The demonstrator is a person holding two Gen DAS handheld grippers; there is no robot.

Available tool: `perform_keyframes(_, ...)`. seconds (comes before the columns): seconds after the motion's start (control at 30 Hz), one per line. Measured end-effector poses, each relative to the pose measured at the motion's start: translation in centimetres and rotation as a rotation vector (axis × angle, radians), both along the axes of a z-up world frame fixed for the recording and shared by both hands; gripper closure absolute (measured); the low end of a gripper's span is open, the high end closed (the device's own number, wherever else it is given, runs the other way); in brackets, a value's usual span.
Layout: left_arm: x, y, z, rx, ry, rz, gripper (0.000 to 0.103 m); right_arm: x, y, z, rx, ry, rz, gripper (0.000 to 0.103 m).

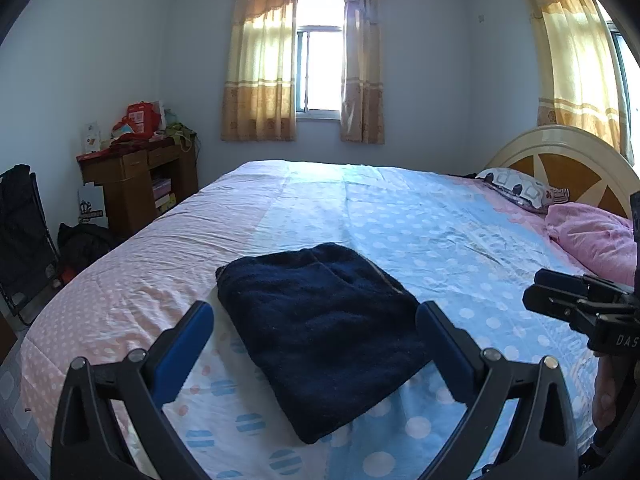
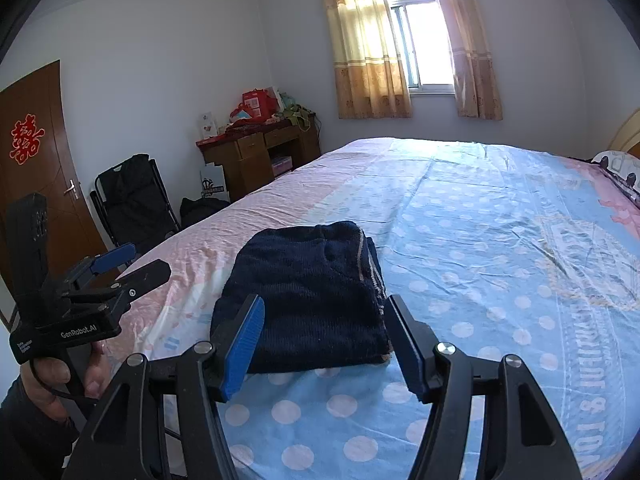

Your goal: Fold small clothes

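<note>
- Blue-padded fingers of my left gripper (image 1: pixel 314 344) stand wide apart, nothing pinched; the near part of the garment shows in the gap between them, but the pads do not press it.
- My right gripper (image 2: pixel 324 338) is also spread, somewhat narrower, its fingers either side of the near end of the garment's image and not squeezing it as far as I can see.
- Seen from the right wrist, the left gripper floats off to the left of the garment, held in a hand (image 2: pixel 52 380) with a dark sleeve; its fingers are apart and hold nothing.
- Next out is the garment (image 1: pixel 320 332) itself: dark navy, knitted, folded into a thick rectangle, lying flat on the bed (image 1: pixel 440 232) near the front edge.
- It rests where the spread's pink dotted part meets the blue dotted part.
- Farther right, a pink pillow (image 1: pixel 592 236) and a patterned pillow (image 1: pixel 516 190) lie against the headboard (image 1: pixel 560 156).
- Left of the bed stand a black folding chair (image 2: pixel 132 196) and a cluttered wooden desk (image 2: pixel 256 152).
- A brown door (image 2: pixel 44 152) carries a red paper cutting.
- On the far wall, a window (image 1: pixel 320 52) sits between orange curtains (image 1: pixel 260 60).
</note>
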State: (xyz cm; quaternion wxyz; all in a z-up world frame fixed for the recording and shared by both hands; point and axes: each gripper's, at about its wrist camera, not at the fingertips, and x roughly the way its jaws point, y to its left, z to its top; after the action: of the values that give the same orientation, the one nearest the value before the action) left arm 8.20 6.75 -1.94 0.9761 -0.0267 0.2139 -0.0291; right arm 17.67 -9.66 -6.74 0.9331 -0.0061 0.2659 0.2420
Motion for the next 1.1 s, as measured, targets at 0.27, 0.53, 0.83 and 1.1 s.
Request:
perform_keyframes(0.27,0.0,0.1,0.0,0.001,0.0,-0.001,0.0,0.0,0.1,-0.1,-0.001,0.0,0.001,0.04)
perform_keyframes(0.53,0.0,0.0,0.0,0.002,0.0,0.001,0.0,-0.5,0.1,-0.2,0.005,-0.013,-0.006,0.04)
perform_keyframes(0.83,0.0,-0.6,-0.1,0.051,0.013,-0.007,0.0,-0.7,-0.2,0.2,0.016,-0.027,-0.018,0.039)
perform_keyframes(1.1,-0.1,0.1,0.4,0.029,0.004,0.011,0.0,-1.8,0.2,0.8,-0.007,-0.077,-0.022,0.039)
